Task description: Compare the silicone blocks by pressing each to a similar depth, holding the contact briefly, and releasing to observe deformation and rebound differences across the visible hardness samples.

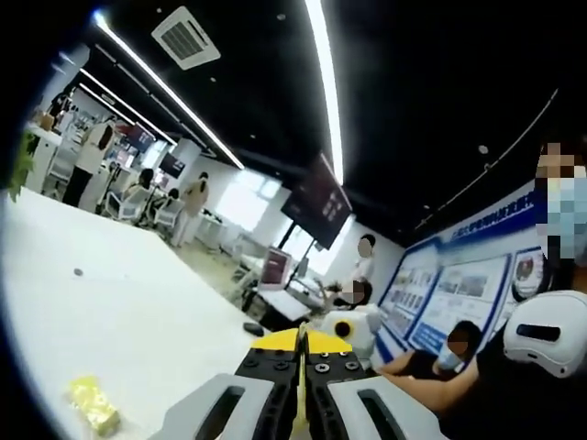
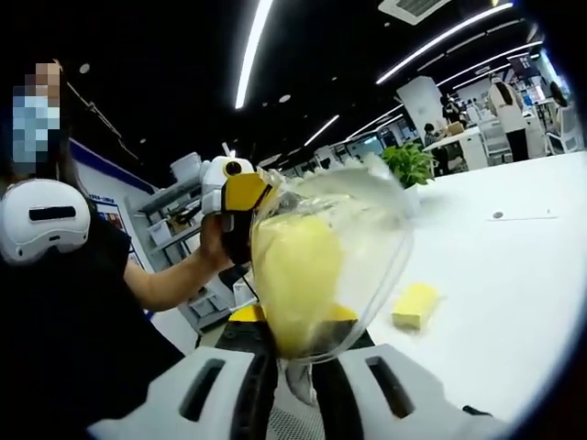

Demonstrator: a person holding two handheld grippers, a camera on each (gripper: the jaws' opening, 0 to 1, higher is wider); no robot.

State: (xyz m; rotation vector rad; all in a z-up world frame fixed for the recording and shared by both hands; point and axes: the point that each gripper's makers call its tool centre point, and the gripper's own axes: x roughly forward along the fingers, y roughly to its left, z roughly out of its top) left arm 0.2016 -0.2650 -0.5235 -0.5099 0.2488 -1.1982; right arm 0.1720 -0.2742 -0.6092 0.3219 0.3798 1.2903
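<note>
Right hand-held gripper [image 2: 298, 367] grips a bagged yellow silicone block [image 2: 298, 270] at frame centre, seemingly lifted for unwrapping, while left hand-held gripper [image 1: 300, 390] sits closed and empty; another yellow block [image 2: 415, 305] lies on the table [image 2: 514, 293].

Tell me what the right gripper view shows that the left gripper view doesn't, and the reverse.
Right gripper view: the right gripper pinches a clear bag holding a yellow bagged block. Behind it a hand holds the left gripper, and a plant stands at the far end of the table.
Left gripper view: the left gripper's jaws are shut on nothing, with a dark screen and a ceiling vent beyond.
Both: the white table, a loose block lying on it, and ceiling light strips.
</note>
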